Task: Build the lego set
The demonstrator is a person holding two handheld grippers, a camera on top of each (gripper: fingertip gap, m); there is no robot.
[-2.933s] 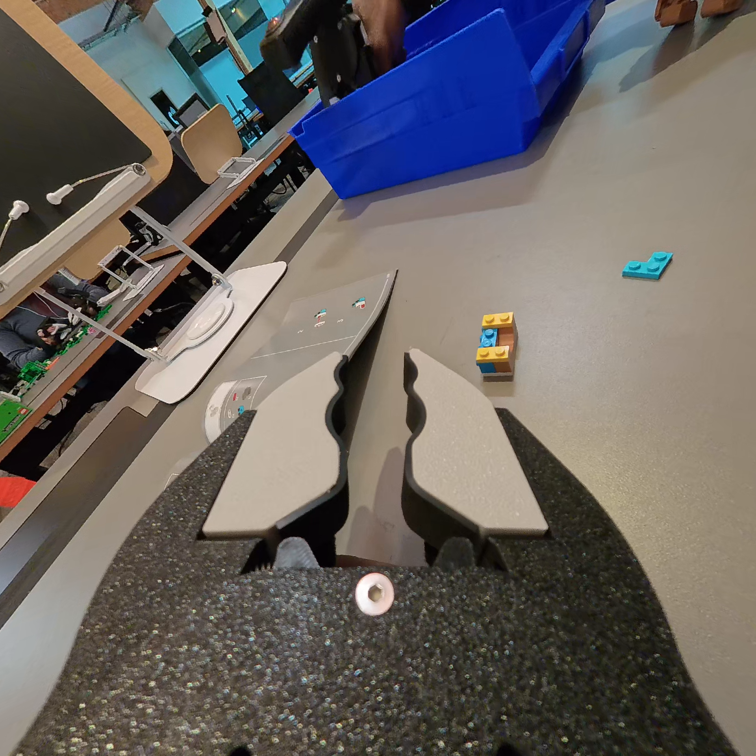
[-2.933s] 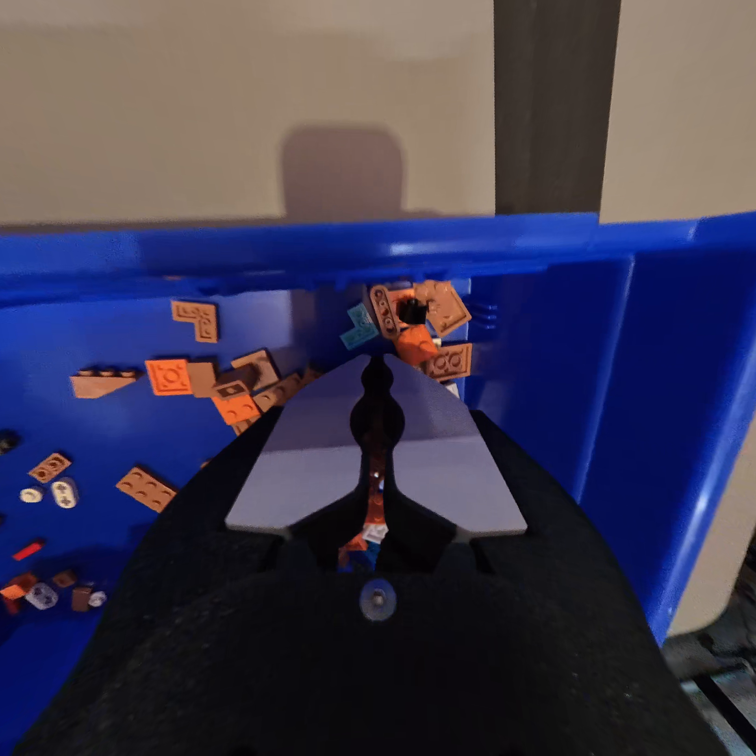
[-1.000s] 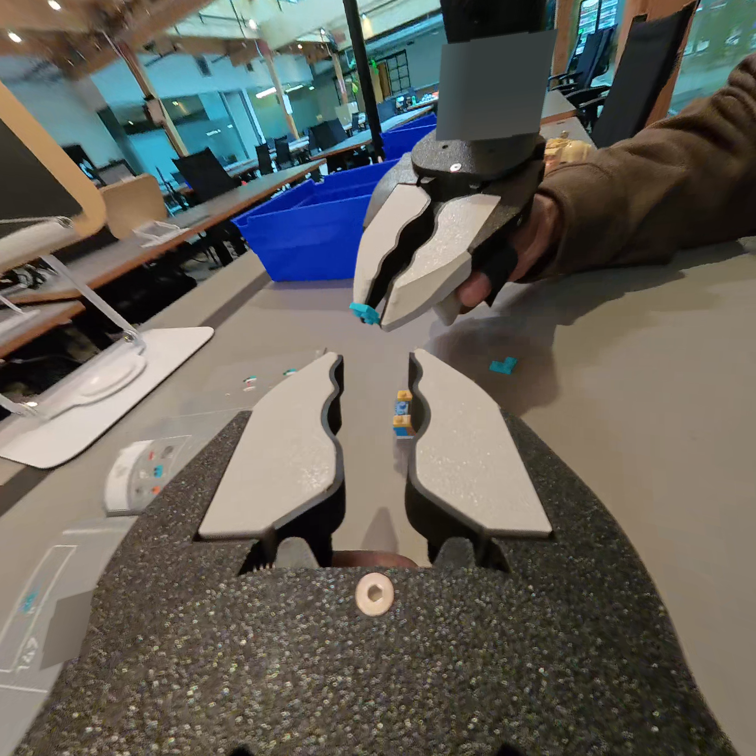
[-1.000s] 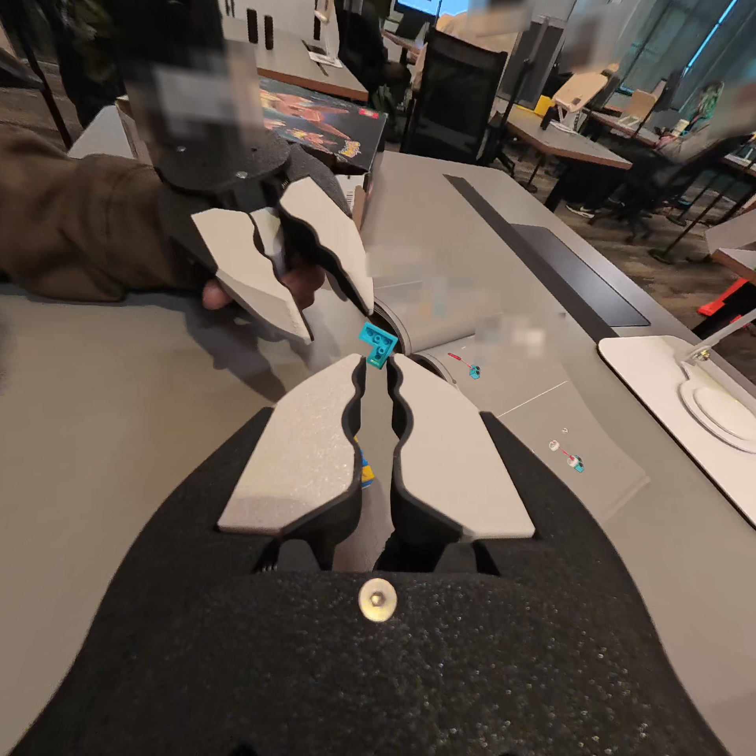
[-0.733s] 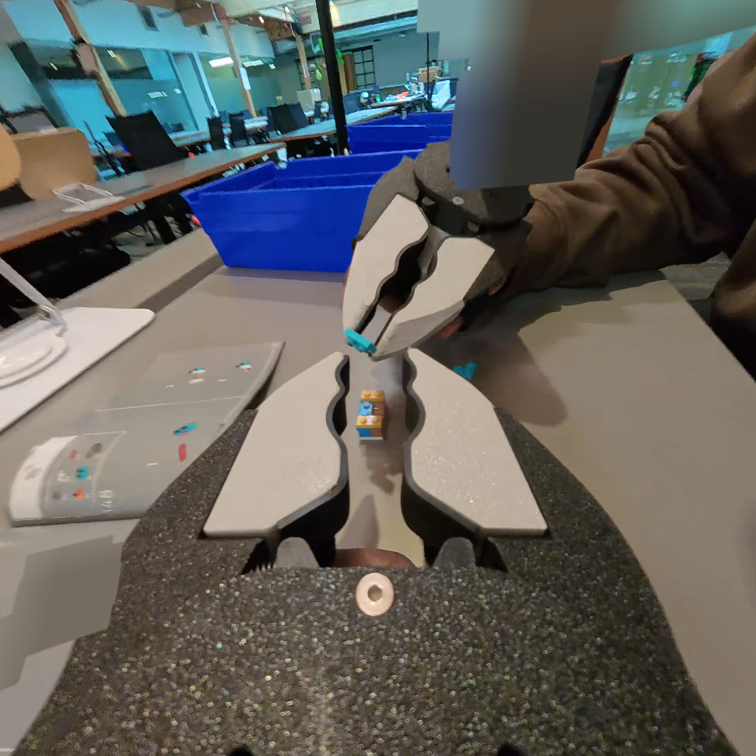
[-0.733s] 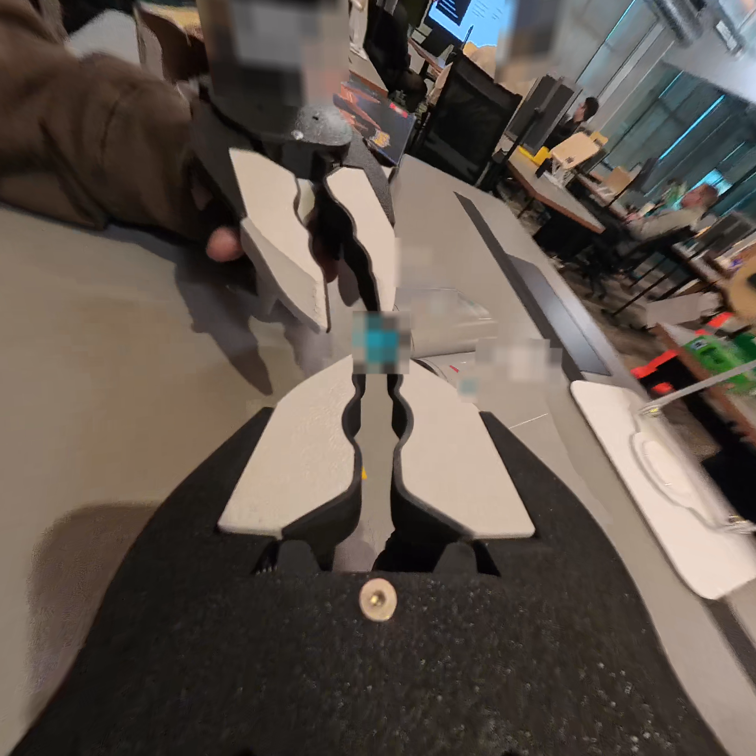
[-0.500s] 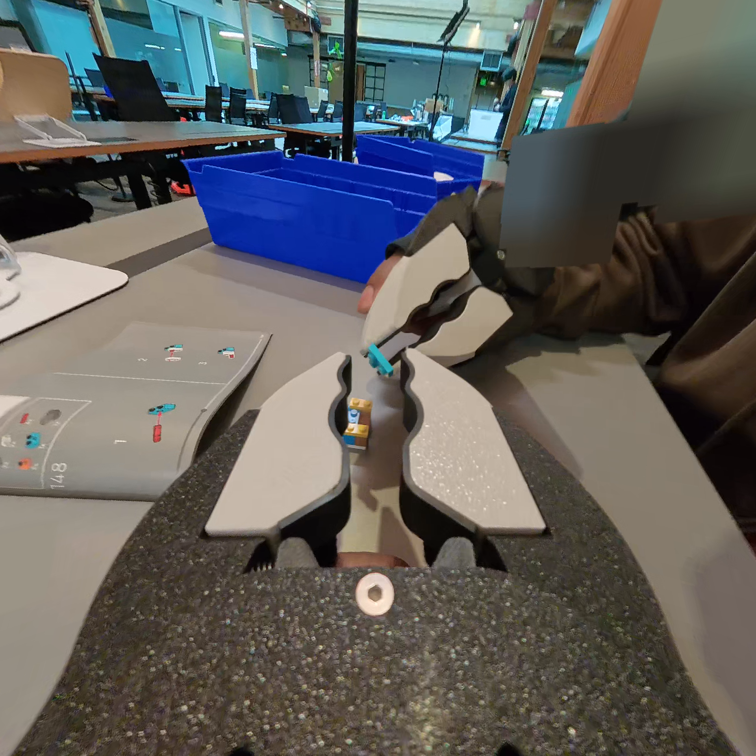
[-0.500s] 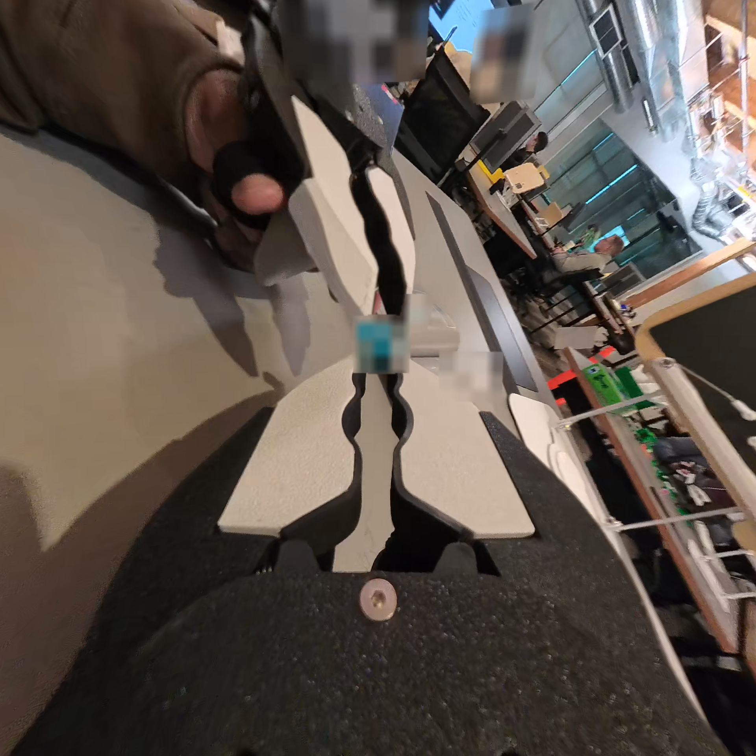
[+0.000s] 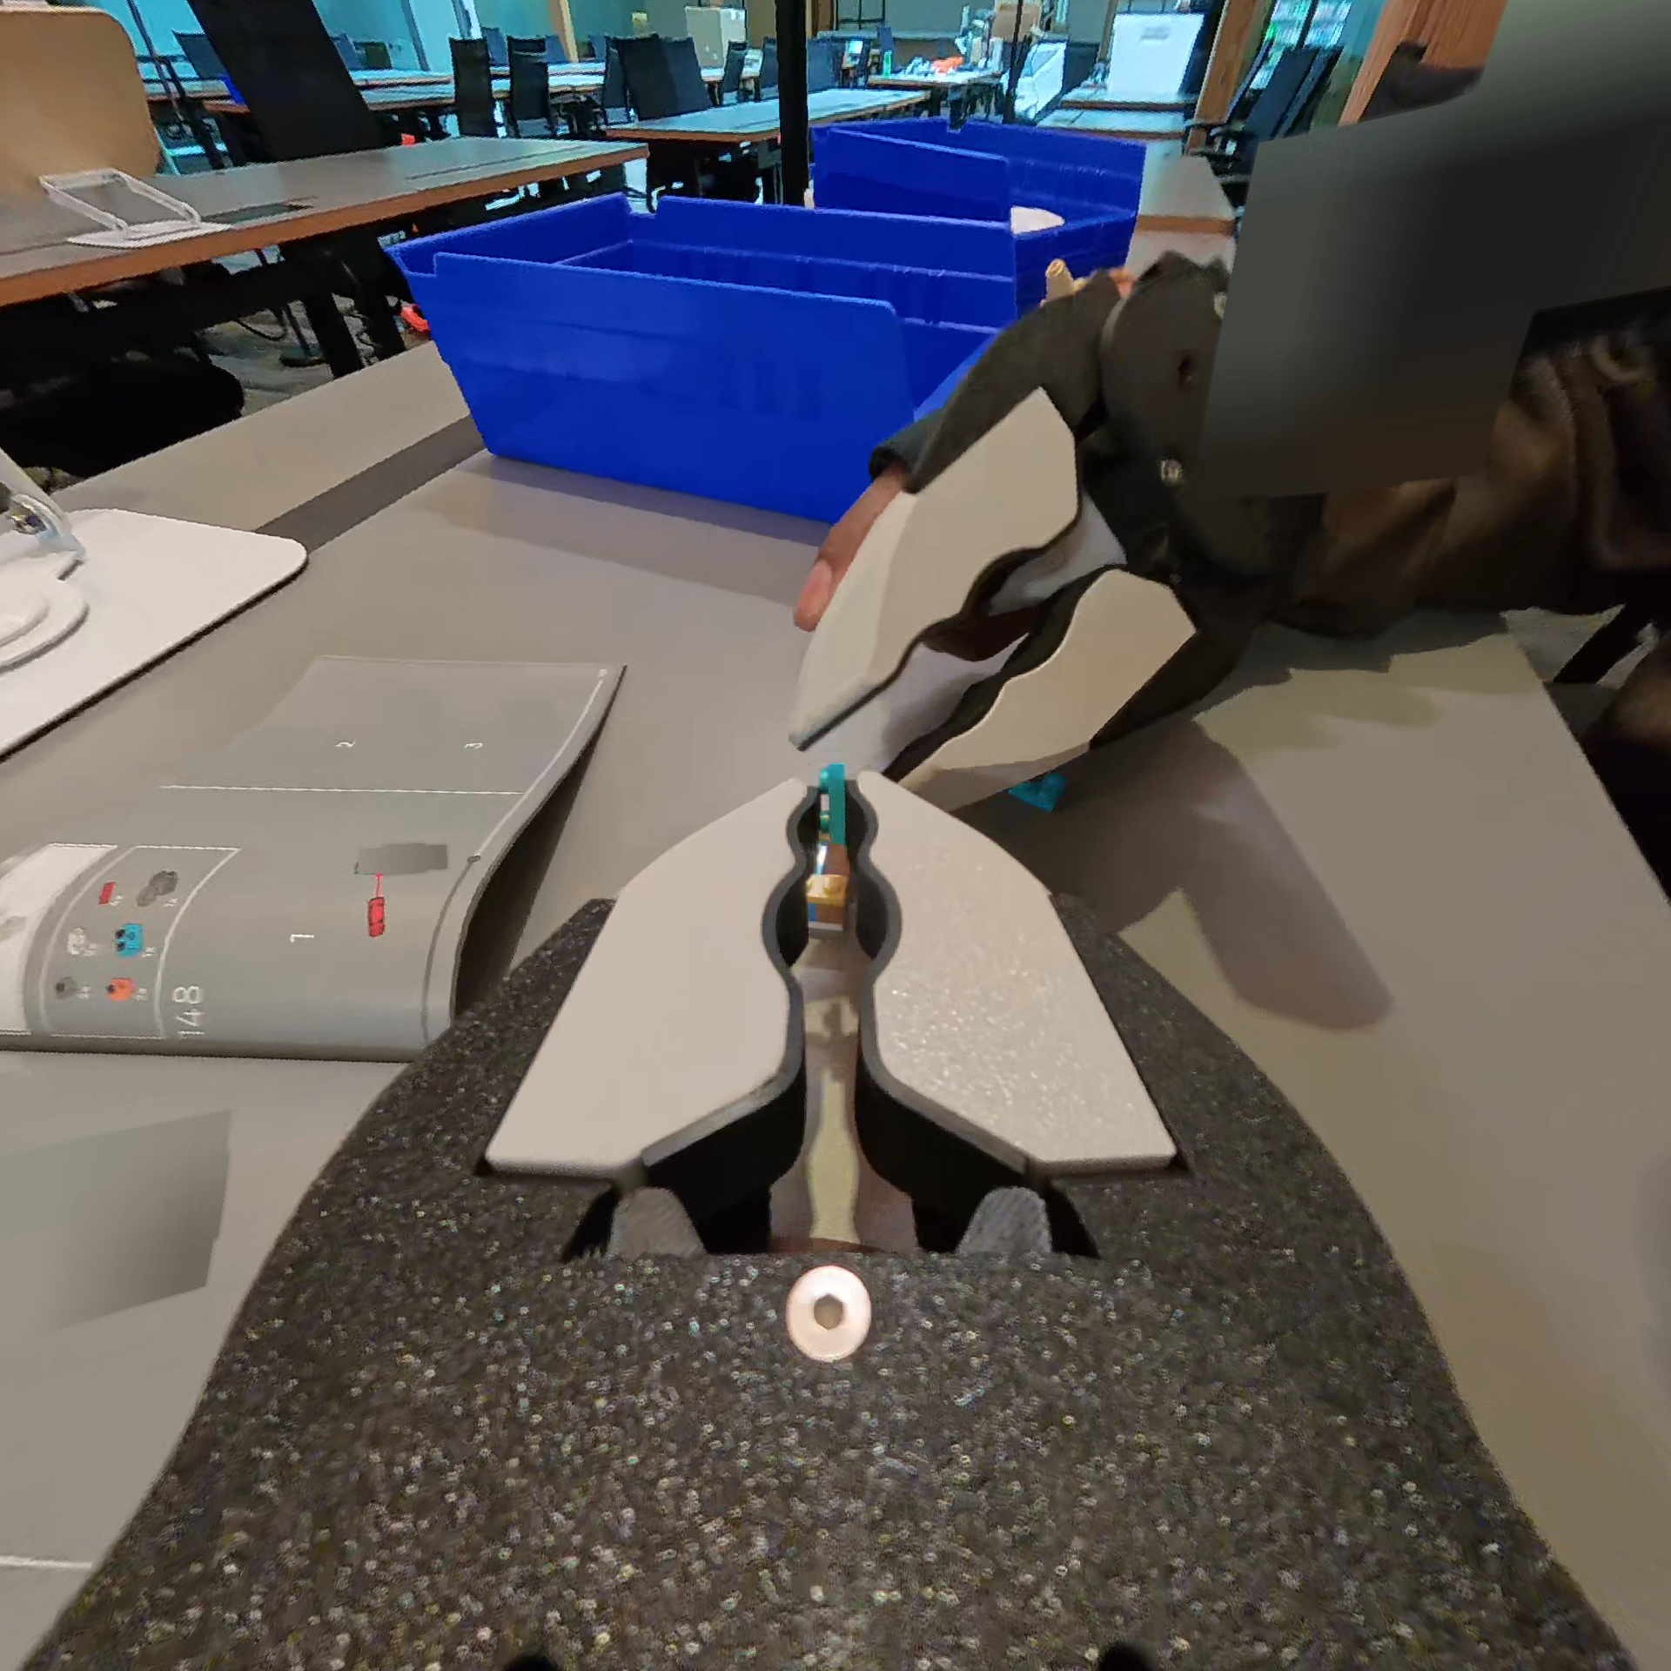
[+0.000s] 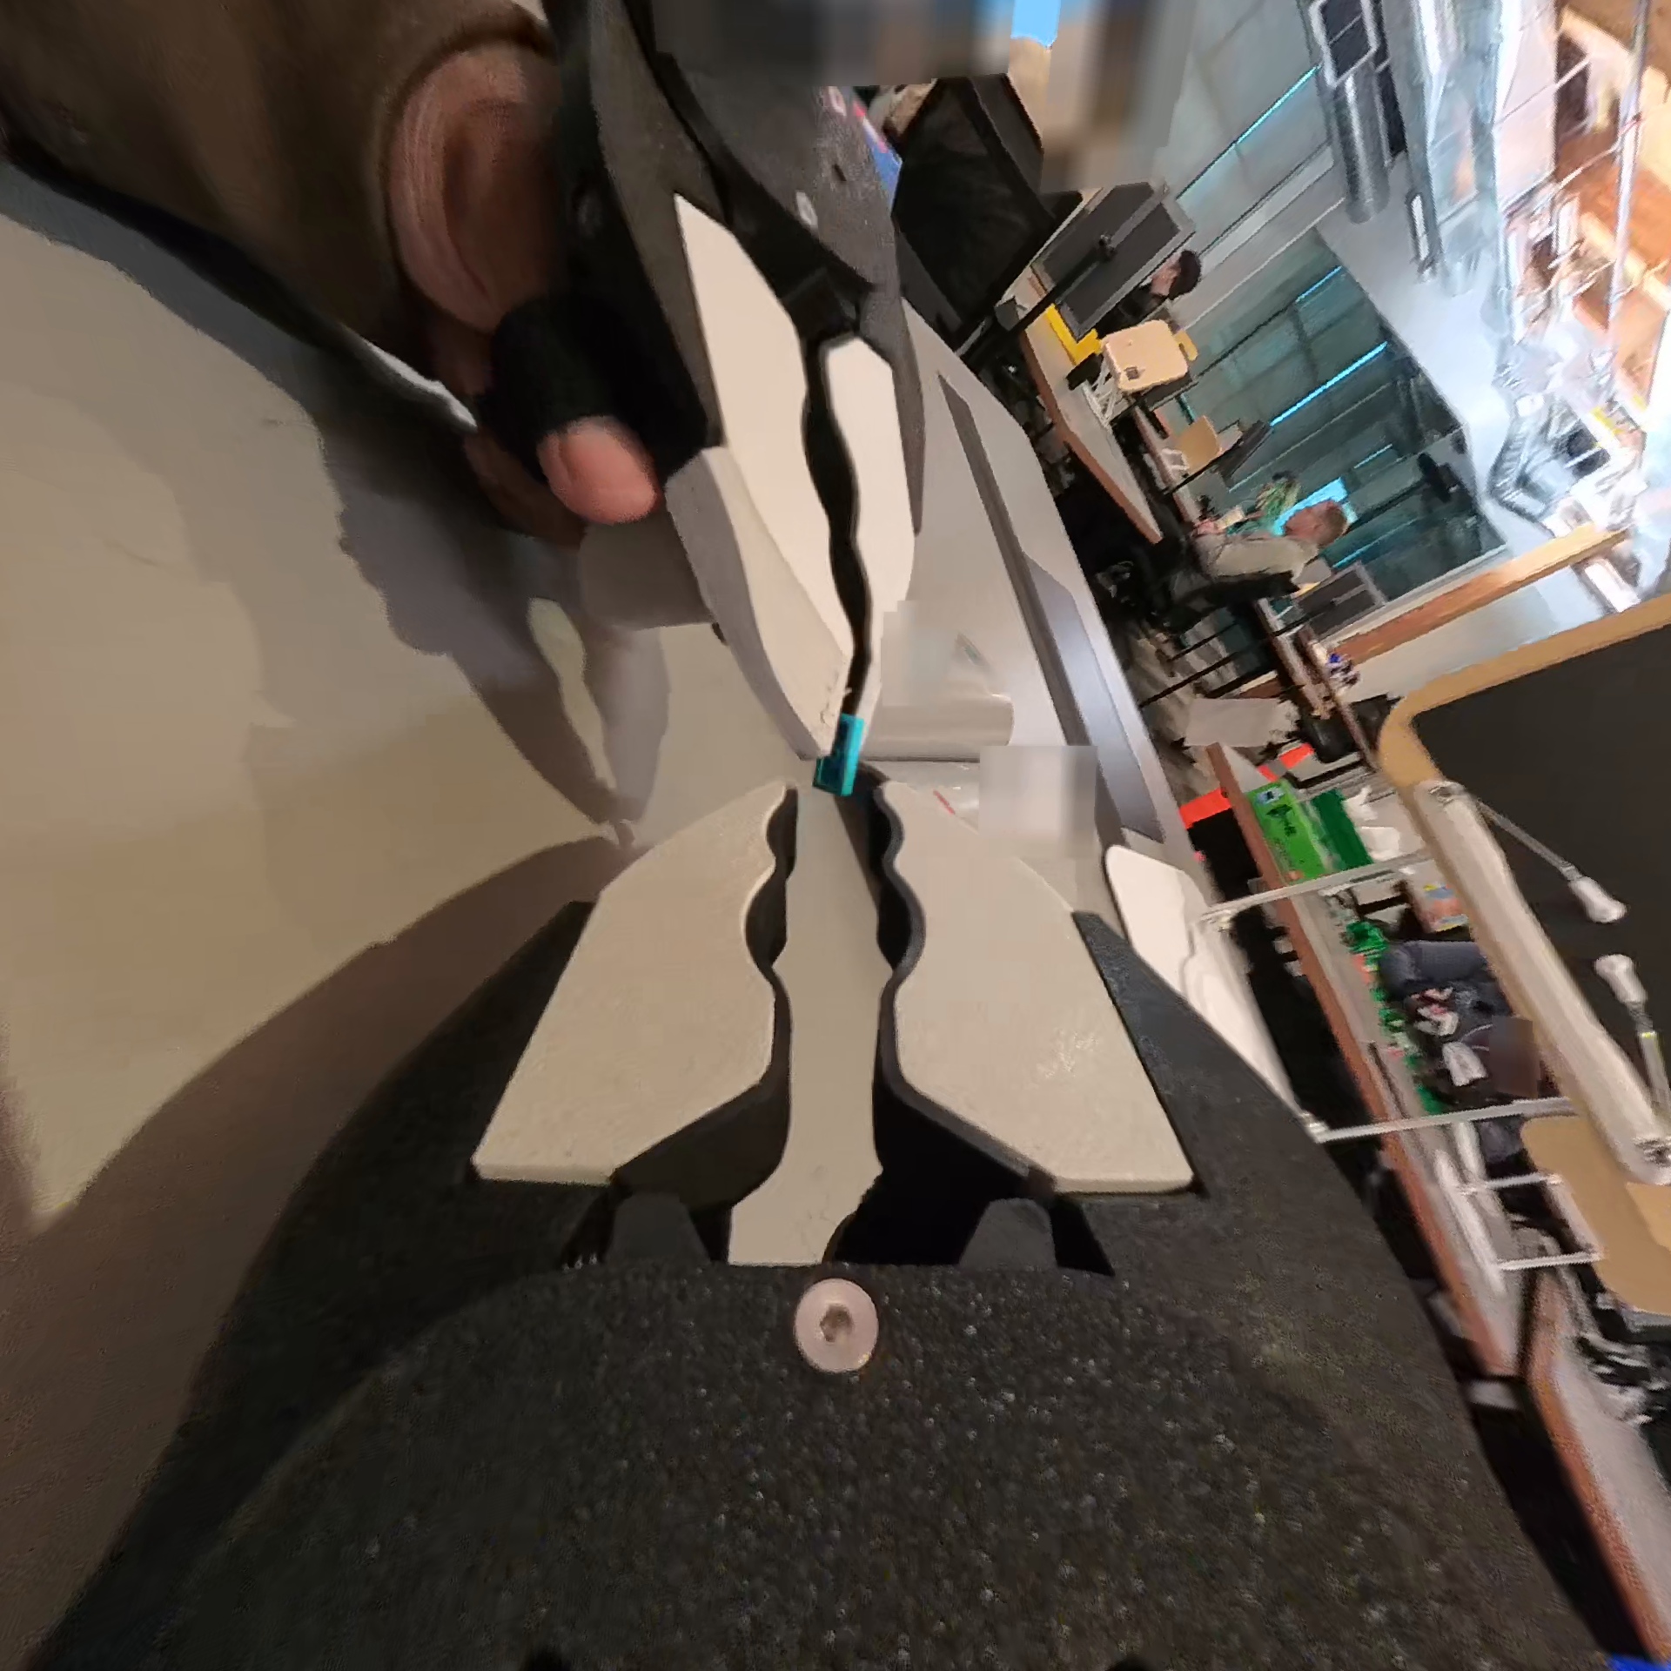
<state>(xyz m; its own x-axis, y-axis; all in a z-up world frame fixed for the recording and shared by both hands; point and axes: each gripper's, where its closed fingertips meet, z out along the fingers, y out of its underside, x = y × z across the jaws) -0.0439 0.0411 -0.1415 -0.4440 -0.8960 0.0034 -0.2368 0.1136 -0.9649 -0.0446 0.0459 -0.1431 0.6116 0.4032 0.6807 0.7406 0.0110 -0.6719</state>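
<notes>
A small yellow, blue and brown brick assembly (image 9: 827, 891) sits between the fingers of my left gripper (image 9: 832, 791), which is shut on it low over the grey table (image 9: 1356, 1175). A teal plate (image 9: 832, 796) stands upright at the assembly's far end. My right gripper (image 10: 836, 791) is shut on that teal plate (image 10: 836, 759) at its tips and meets the left gripper (image 10: 841, 723) tip to tip. In the left wrist view the right gripper (image 9: 850, 764) comes in from the upper right, tilted down. The assembly is hidden in the right wrist view.
An open instruction booklet (image 9: 344, 841) lies to the left. Blue bins (image 9: 678, 380) stand at the back of the table. A second teal piece (image 9: 1040, 794) lies under the right gripper. A white stand base (image 9: 136, 579) is far left. Brown sleeves hold both grippers. Both grippers' tips are close together, under 4 cm apart.
My right gripper left the blue bin with the teal plate and brought it down to the assembly. My left gripper moved over the assembly and closed around it.
</notes>
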